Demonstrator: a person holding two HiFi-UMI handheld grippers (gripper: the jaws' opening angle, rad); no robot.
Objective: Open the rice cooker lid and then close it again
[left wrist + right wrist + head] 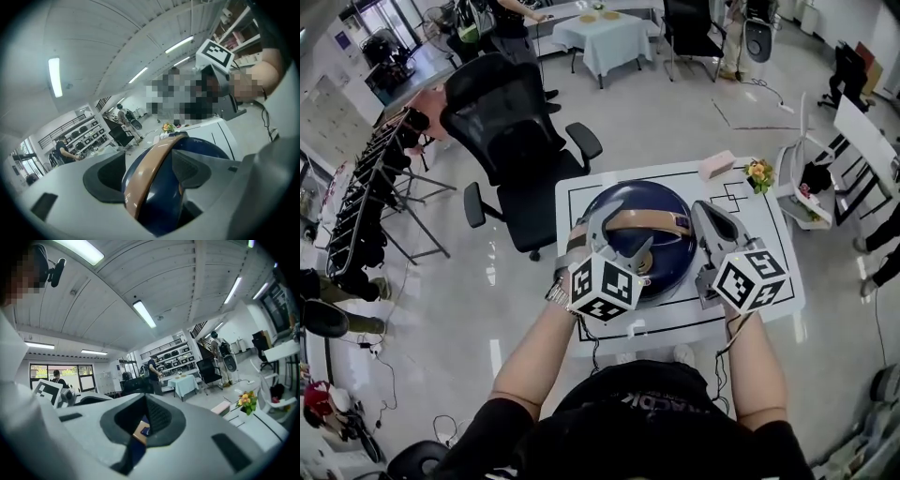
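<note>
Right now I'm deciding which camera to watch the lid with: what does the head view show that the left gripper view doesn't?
Head view only: the black office chair close beside the table, and the pink box at the table's far edge.
Left gripper view only: the ceiling lights, and a close look at the left gripper, its jaws apart with the tan handle running between them.
Both: the blue rice cooker lid and the flowers.
</note>
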